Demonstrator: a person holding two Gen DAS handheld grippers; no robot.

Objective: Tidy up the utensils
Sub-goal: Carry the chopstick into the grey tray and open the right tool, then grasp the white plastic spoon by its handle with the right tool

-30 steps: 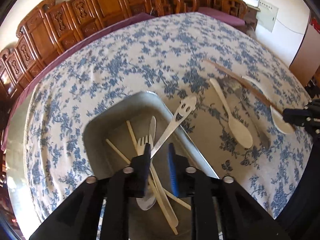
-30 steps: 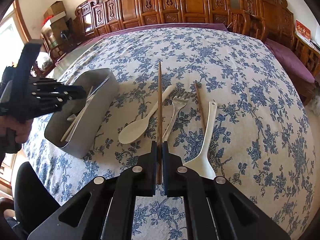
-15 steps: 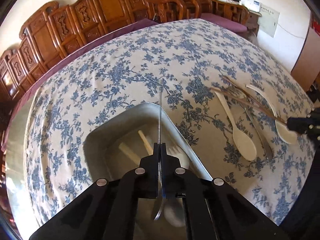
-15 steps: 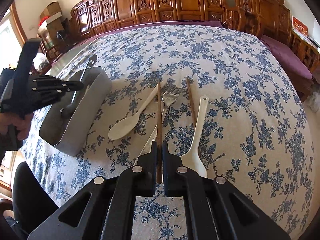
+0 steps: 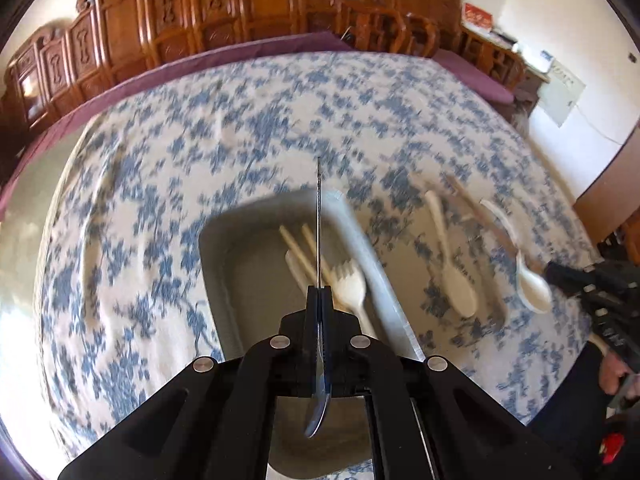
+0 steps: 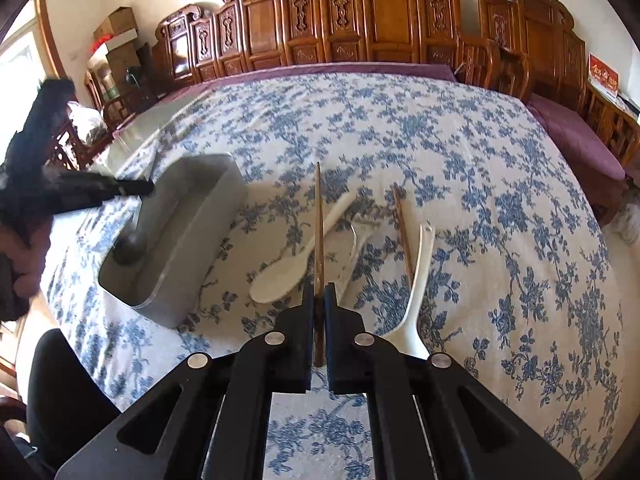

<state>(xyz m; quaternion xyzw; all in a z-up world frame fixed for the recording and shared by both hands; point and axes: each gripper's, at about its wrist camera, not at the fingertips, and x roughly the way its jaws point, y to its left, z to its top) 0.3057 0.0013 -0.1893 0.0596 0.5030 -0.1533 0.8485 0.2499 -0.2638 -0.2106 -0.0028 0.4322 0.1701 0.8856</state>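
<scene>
My left gripper [image 5: 319, 292] is shut on a metal spoon [image 5: 319, 224], held edge-on above the grey metal tray [image 5: 224, 248]. The tray holds pale chopsticks [image 5: 298, 250] and a pale fork [image 5: 352, 286]. My right gripper [image 6: 319, 292] is shut on a brown wooden chopstick [image 6: 318, 216], held just above the tablecloth. Under it lie a cream spoon [image 6: 296, 258], a white spoon [image 6: 418, 280], a pale fork [image 6: 352, 248] and a second brown chopstick [image 6: 401, 224]. In the right wrist view the left gripper [image 6: 132, 188] hangs over the tray [image 6: 192, 236], the spoon's bowl [image 6: 130, 248] down.
The round table carries a blue-flowered cloth [image 6: 460, 152] over a purple undercloth. Carved wooden chairs [image 6: 360, 24] ring the far side. Cardboard boxes [image 6: 116, 36] stand at the far left. A purple cushioned bench [image 6: 576, 136] is on the right.
My left gripper closed on the metal spoon in the tray and lifted it up. My right gripper, still holding the chopstick, shifted slightly over the loose utensils.
</scene>
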